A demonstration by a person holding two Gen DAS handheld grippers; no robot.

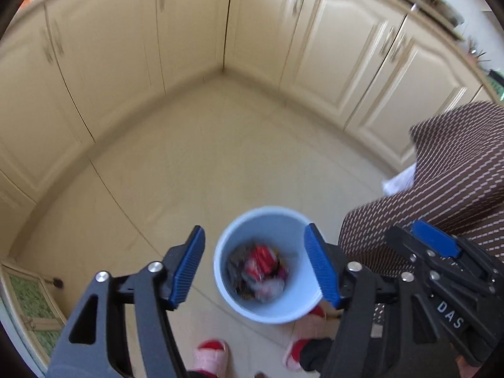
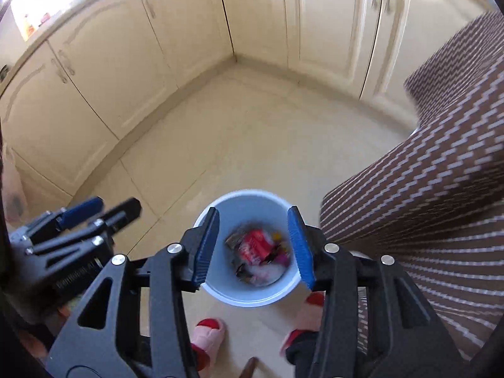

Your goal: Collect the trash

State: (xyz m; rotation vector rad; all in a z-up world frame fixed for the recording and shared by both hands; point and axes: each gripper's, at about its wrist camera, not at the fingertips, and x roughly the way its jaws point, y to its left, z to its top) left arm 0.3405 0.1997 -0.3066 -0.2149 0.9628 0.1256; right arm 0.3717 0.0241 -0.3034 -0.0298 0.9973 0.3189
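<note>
A light blue bin point(image 1: 233, 239) stands on the kitchen floor below me. It holds trash point(image 1: 260, 266), with a red wrapper on top. My left gripper point(image 1: 253, 263) is open and empty, high above the bin. My right gripper point(image 2: 255, 245) is also open and empty above the bin point(image 2: 252, 201), with the trash point(image 2: 256, 247) seen between its fingers. The right gripper shows at the right of the left wrist view point(image 1: 434, 245). The left gripper shows at the left of the right wrist view point(image 2: 82, 211).
Cream cabinet doors point(image 1: 132, 47) line two walls and meet in a corner point(image 1: 225, 66). The floor is beige tile point(image 1: 220, 145). The person's brown patterned clothing point(image 2: 441, 173) fills the right side, and pink slippers point(image 2: 209, 330) stand beside the bin.
</note>
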